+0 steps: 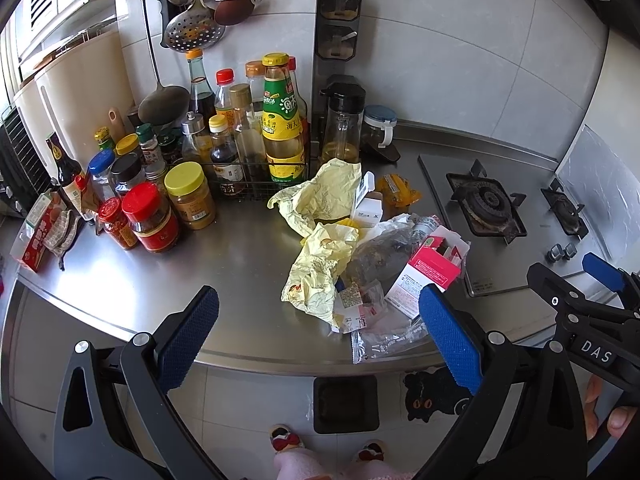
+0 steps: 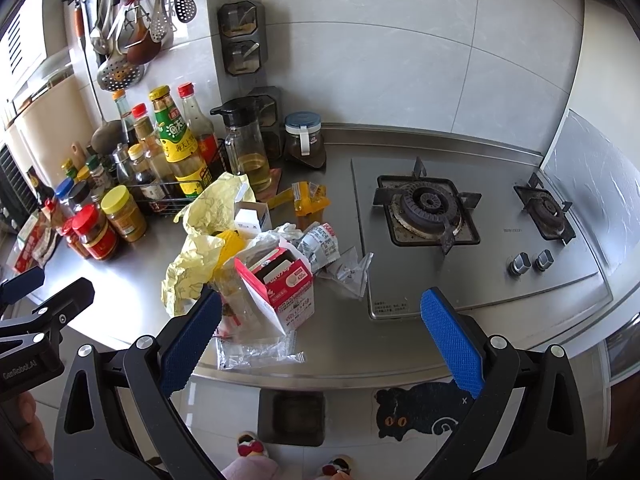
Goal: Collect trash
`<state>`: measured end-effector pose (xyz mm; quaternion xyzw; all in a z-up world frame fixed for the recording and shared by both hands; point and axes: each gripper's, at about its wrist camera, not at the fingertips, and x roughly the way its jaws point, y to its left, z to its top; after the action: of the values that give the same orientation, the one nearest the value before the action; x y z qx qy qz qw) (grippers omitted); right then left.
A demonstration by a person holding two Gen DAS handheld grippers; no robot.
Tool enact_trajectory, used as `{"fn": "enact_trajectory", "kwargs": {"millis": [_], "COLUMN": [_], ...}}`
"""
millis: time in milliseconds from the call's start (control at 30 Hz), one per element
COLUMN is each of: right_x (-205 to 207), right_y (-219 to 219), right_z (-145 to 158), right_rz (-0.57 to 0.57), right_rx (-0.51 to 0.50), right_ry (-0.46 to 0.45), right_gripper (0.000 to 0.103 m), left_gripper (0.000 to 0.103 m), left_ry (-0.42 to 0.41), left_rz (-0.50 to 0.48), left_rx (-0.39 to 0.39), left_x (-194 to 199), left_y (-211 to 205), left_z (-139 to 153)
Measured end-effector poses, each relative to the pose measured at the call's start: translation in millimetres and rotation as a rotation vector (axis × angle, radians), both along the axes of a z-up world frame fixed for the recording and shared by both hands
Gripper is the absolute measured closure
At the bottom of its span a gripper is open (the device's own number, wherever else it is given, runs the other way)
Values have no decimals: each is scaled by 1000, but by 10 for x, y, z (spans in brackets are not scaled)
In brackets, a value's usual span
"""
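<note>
- Plainly, both tongs, left (image 1: pixel 316 340) and right (image 2: pixel 320 340), were spread and held nothing, hovering at the table's (image 1: pixel 224 256) front edge.
- The trash (image 1: pixel 360 256) lay heaped mid-table; I'd take the upright pink carton (image 2: pixel 282 286) first, pinching its walls.
- The carton gaped open, contents unclear; a bin (image 2: pixel 291 416) stood on the floor below, seemingly empty.

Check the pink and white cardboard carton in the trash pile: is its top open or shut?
Open. The pink and white cardboard carton stands with its top flaps spread, and the right wrist view looks down into its dark inside.
</note>
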<state>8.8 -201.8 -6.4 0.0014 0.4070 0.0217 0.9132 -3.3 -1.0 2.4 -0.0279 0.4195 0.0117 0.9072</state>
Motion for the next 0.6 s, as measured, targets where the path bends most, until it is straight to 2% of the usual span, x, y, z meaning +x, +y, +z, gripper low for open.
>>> {"fn": "enact_trajectory", "kwargs": {"millis": [600], "right_x": [-15], "right_y": [80], "right_z": [24], "right_rz": [10], "right_rx": [-2], "right_ry": [-2], "right_gripper": [3], "left_gripper": [8], "left_ry": [-7], "left_rz": [9], "left_rx": [6], "left_x": [-40], "left_y": [39], "left_z": [19]}}
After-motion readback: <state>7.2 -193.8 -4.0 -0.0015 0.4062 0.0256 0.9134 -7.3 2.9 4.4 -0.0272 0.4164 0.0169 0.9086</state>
